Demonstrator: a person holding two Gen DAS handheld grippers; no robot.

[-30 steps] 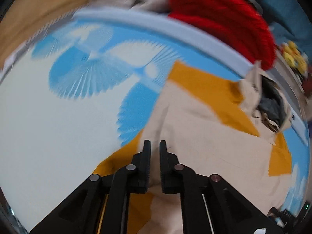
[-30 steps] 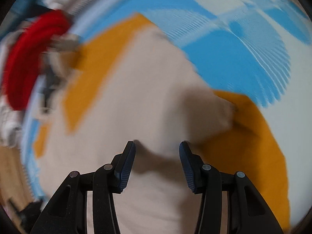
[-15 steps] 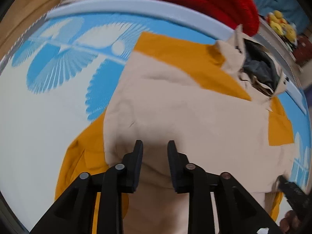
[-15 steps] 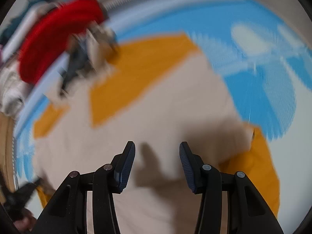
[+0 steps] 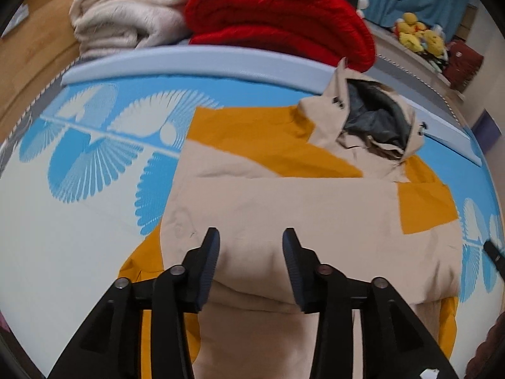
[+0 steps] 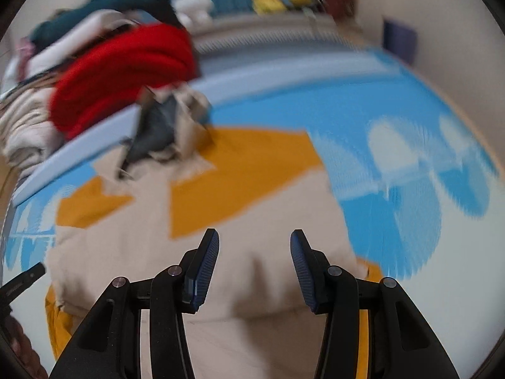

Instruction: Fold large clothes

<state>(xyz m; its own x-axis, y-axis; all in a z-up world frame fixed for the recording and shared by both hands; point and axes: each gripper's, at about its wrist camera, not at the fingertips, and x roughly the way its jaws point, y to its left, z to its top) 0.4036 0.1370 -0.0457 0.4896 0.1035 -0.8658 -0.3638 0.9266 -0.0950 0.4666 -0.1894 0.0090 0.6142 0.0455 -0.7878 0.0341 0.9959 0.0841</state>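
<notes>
Nearest the left wrist camera, the left gripper [image 5: 251,246] hangs over the lower part of the jacket [image 5: 284,208] with its jaws spread wide and nothing between them; beige cloth shows in the gap. The right gripper [image 6: 254,248] is likewise spread apart and empty above the same beige panel, its ribbed blue pads [image 6: 206,268] clear of the fabric as far as the blurred view allows.

The jacket, beige with mustard-orange blocks, lies spread on the blue and white patterned mat [image 5: 79,237]. Its near hem bulges in a soft fold just ahead of both grippers. To the left of the garment the mat is open white ground reaching to the edge of the left view; to the right a narrower strip of patterned mat shows beside the orange side panel, where the tip of the other gripper enters the frame.

Farther on, the jacket's hood [image 5: 375,126] stands crumpled and open, its dark grey lining showing, close against the mat's raised pale blue border [image 5: 189,60]. Beyond that border sit a folded red knit [image 5: 277,22] and, beside it on the left, a folded cream blanket [image 5: 126,15]. Yellow plush toys [image 5: 416,36] lie far back on the right.
</notes>
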